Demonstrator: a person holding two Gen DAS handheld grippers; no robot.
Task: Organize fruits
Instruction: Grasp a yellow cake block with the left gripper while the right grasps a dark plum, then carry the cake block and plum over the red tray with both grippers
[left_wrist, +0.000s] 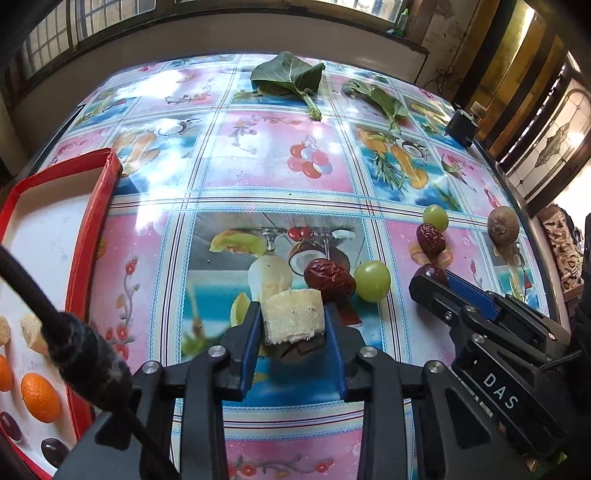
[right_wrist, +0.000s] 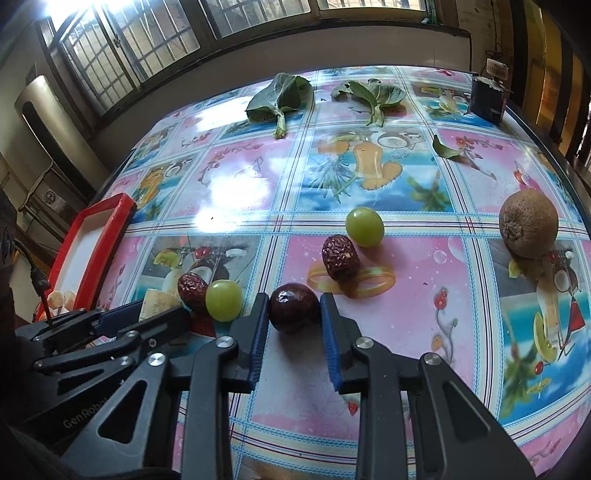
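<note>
We hold our left black two-finger gripper with blue pads (left_wrist: 293, 321) tilted steeply down, its jaws closed on a pale cut banana chunk (left_wrist: 293, 314). Just to its right, our right black two-finger gripper with blue pads (right_wrist: 294, 314) points down likewise, its pads pressed on either side of a dark purple round fruit (right_wrist: 293, 308).

Place: a home, likely a dining area.
Table: round table (right_wrist: 480, 192) under glossy fruit-print oilcloth.
Windows: barred windows (right_wrist: 122, 44) behind.
Door: stained-glass panel (left_wrist: 554, 136) at right.
Food: loose greens (left_wrist: 286, 77).
</note>
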